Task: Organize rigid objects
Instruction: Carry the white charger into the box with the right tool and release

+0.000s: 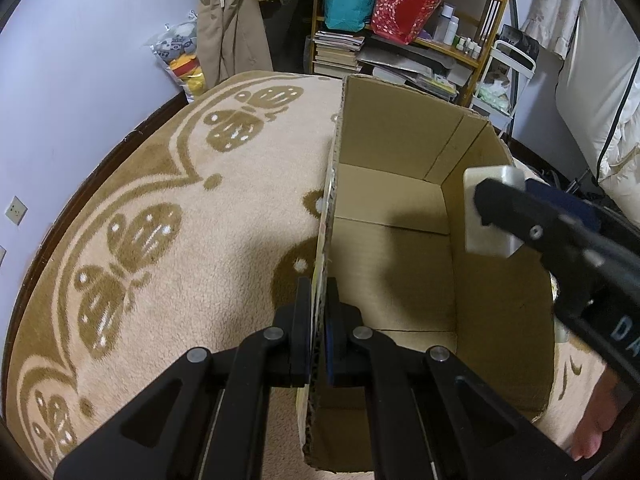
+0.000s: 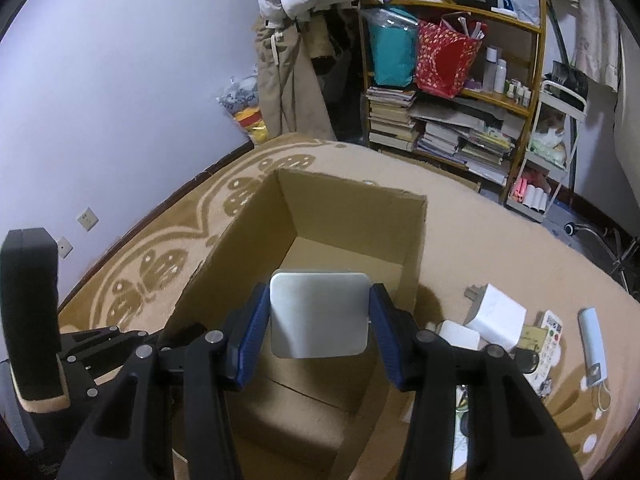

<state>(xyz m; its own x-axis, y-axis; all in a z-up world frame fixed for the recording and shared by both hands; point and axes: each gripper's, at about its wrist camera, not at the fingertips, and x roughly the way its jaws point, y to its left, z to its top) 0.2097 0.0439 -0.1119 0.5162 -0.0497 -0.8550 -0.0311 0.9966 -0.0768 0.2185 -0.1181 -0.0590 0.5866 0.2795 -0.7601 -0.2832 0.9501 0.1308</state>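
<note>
An open cardboard box (image 1: 384,160) stands on the patterned rug, and nothing shows on its visible floor. My left gripper (image 1: 319,320) is shut on the box's left wall, one finger outside and one inside. My right gripper (image 2: 319,312) is shut on a flat white square block (image 2: 319,314) and holds it above the box opening (image 2: 352,248). In the left wrist view the block (image 1: 490,212) hangs over the box's right side, with the right gripper (image 1: 496,204) coming in from the right.
On the rug right of the box lie a white charger (image 2: 496,316), a small white box (image 2: 460,334), a remote (image 2: 546,340) and a white power bank (image 2: 594,344). A crowded shelf (image 2: 452,92) stands behind. The left gripper's body (image 2: 30,312) shows at far left.
</note>
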